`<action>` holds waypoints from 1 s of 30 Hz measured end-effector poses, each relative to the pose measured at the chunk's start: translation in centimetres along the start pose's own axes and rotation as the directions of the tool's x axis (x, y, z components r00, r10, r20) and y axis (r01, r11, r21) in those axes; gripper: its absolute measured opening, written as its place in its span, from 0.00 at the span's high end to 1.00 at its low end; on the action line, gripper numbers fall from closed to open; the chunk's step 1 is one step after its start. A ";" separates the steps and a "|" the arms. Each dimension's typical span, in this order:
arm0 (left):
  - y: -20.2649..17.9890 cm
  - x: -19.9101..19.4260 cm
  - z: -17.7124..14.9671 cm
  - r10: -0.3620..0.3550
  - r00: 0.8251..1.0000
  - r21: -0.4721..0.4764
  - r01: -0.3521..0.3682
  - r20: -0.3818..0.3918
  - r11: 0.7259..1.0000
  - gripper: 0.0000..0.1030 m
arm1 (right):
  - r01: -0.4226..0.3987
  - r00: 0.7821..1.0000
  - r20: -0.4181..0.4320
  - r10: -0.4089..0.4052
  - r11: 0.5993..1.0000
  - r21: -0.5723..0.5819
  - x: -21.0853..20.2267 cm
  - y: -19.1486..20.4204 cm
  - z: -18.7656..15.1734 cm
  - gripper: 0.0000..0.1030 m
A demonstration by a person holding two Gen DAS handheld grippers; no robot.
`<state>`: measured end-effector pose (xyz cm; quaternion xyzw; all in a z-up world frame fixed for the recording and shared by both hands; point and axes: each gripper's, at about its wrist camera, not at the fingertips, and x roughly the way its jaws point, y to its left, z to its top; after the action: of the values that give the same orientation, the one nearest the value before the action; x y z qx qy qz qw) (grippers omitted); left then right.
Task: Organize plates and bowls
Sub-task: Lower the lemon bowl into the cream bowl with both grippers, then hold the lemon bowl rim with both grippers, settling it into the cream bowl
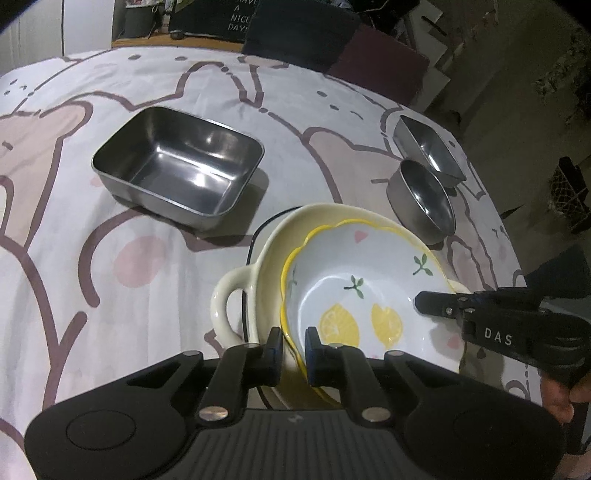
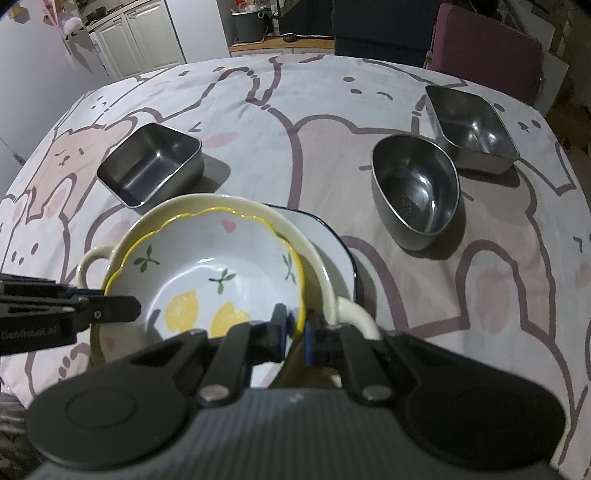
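The lemon bowl (image 1: 354,291) is sitting mouth-up, slightly tilted, inside the cream two-handled dish (image 1: 236,295), whose handles are pointing sideways. The left gripper (image 1: 293,347) and right gripper (image 2: 297,326) are each pinching the bowl's yellow rim on opposite sides.

You're working in a home — a kitchen-dining corner. The table wears a cartoon bear tablecloth (image 2: 332,122), not a lab bench cover. Behind it you get white panelled cabinets (image 2: 140,37), a wooden counter (image 2: 280,44) with a grey bucket (image 2: 249,26) on it, a maroon padded chair (image 2: 487,44) and a dark cushion (image 1: 299,33). A black sign reading "HAVE A NICE DAY" (image 1: 240,16) leans at the back — household clutter. Lighting is dim and domestic.
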<state>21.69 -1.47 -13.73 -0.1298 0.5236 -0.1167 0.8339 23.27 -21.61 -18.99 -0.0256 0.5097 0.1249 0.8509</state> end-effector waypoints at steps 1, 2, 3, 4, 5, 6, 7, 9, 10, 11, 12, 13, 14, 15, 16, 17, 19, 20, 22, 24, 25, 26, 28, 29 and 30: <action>0.1 0.0 0.0 -0.006 1.000 -0.011 0.006 -0.001 1.000 0.87 | -0.001 1.000 -0.001 0.001 1.000 0.001 0.1 0.0 0.0 0.89; 0.2 -0.1 0.0 -0.011 1.000 -0.013 0.011 -0.003 1.000 0.87 | 0.001 1.000 -0.002 -0.001 1.000 0.000 0.1 0.0 0.0 0.89; 0.3 -0.1 -0.1 -0.014 1.000 -0.013 0.014 -0.004 1.000 0.87 | 0.003 1.000 -0.001 -0.003 1.000 -0.001 0.1 0.1 0.1 0.89; 0.3 -0.1 0.0 -0.017 1.000 -0.015 0.017 -0.004 1.000 0.87 | 0.005 1.000 -0.001 -0.005 1.000 -0.003 0.1 0.1 0.1 0.89; 0.3 -0.2 0.0 -0.019 1.000 -0.017 0.018 -0.004 1.000 0.87 | 0.007 1.000 0.002 -0.007 1.000 -0.004 0.0 0.0 0.2 0.90; 0.4 -0.2 -0.1 -0.019 1.000 -0.017 0.019 -0.003 1.000 0.87 | 0.009 1.000 0.005 -0.009 1.000 -0.005 -0.1 0.1 0.2 0.90; 0.4 -0.3 0.0 -0.019 1.000 -0.016 0.019 0.000 1.000 0.87 | 0.009 1.000 0.009 -0.009 1.000 -0.005 -0.2 0.0 0.2 0.91; 0.4 -0.2 0.0 -0.019 1.000 -0.012 0.019 0.004 1.000 0.88 | 0.004 1.000 0.014 -0.004 1.000 -0.002 -0.5 -0.1 0.3 0.92; 0.3 -0.2 0.0 -0.019 1.000 -0.010 0.019 0.006 1.000 0.89 | 0.003 1.000 0.016 -0.003 1.000 -0.002 -0.6 -0.1 0.4 0.92; 0.3 -0.1 0.0 -0.018 1.000 -0.006 0.018 0.008 1.000 0.89 | 0.004 1.000 0.018 -0.004 1.000 -0.002 -0.7 -0.1 0.4 0.92; 0.2 -0.1 0.0 -0.017 1.000 -0.002 0.017 0.009 1.000 0.89 | 0.007 1.000 0.019 -0.007 1.000 -0.003 -0.7 -0.1 0.4 0.92; 0.2 -0.1 0.0 -0.015 1.000 0.002 0.015 0.009 1.000 0.89 | 0.010 1.000 0.020 -0.010 1.000 -0.004 -0.8 0.0 0.4 0.92; 0.2 -0.2 0.0 -0.014 1.000 0.005 0.014 0.010 1.000 0.89 | 0.013 1.000 0.021 -0.013 1.000 -0.006 -0.9 0.0 0.4 0.92; 0.2 -0.2 0.0 -0.015 1.000 0.004 0.015 0.011 1.000 0.89 | 0.015 1.000 0.022 -0.015 1.000 -0.009 -0.9 0.0 0.4 0.92; 0.3 -0.3 0.0 -0.018 1.000 0.000 0.018 0.012 1.000 0.89 | 0.017 1.000 0.023 -0.017 1.000 -0.010 -1.0 0.0 0.3 0.92; 0.4 -0.4 0.1 -0.020 1.000 -0.004 0.020 0.013 1.000 0.89 | 0.020 1.000 0.023 -0.019 1.000 -0.012 -1.0 0.1 0.3 0.92; 0.5 -0.6 0.1 -0.026 1.000 -0.002 0.026 0.015 1.000 0.89 | 0.023 0.999 0.024 -0.023 1.000 -0.012 -1.0 0.2 0.3 0.92; 0.5 -0.7 0.2 -0.031 0.999 -0.003 0.031 0.017 1.000 0.88 | 0.023 0.999 0.025 -0.023 1.000 -0.011 -1.0 0.2 0.2 0.92; 0.6 -1.1 0.2 -0.032 0.999 -0.004 0.032 0.023 0.999 0.87 | 0.023 0.999 0.028 -0.023 1.000 -0.011 -1.0 0.3 0.3 0.92; 0.6 -1.5 0.2 -0.036 0.999 -0.004 0.036 0.027 0.999 0.86 | 0.019 0.999 0.026 -0.019 1.000 -0.013 -0.9 0.3 0.2 0.92; 0.6 -1.7 0.2 -0.036 0.999 -0.003 0.036 0.031 0.999 0.85 | 0.020 1.000 0.024 -0.020 1.000 -0.015 -0.8 0.4 0.2 0.92; 0.6 -1.9 0.2 -0.041 0.998 0.001 0.041 0.040 0.999 0.85 | 0.021 1.000 0.022 -0.021 1.000 -0.019 -0.7 0.4 0.2 0.91; 0.5 -2.7 0.4 -0.084 0.995 0.002 0.084 0.057 0.996 0.85 | 0.014 1.000 0.017 -0.014 1.000 -0.019 -0.6 0.4 0.3 0.91; 0.4 -3.1 0.5 -0.100 0.993 0.000 0.100 0.064 0.995 0.85 | 0.011 1.000 0.017 -0.011 1.000 -0.021 -0.6 0.4 0.4 0.91; 0.1 -3.5 0.6 -0.111 0.991 0.009 0.111 0.072 0.994 0.85 | 0.008 1.000 0.017 -0.008 1.000 -0.025 -0.5 0.5 0.4 0.91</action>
<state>20.73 -0.13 -10.62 -0.1610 0.4845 -0.1593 0.8449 23.30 -21.16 -18.32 -0.0372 0.5009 0.1281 0.8552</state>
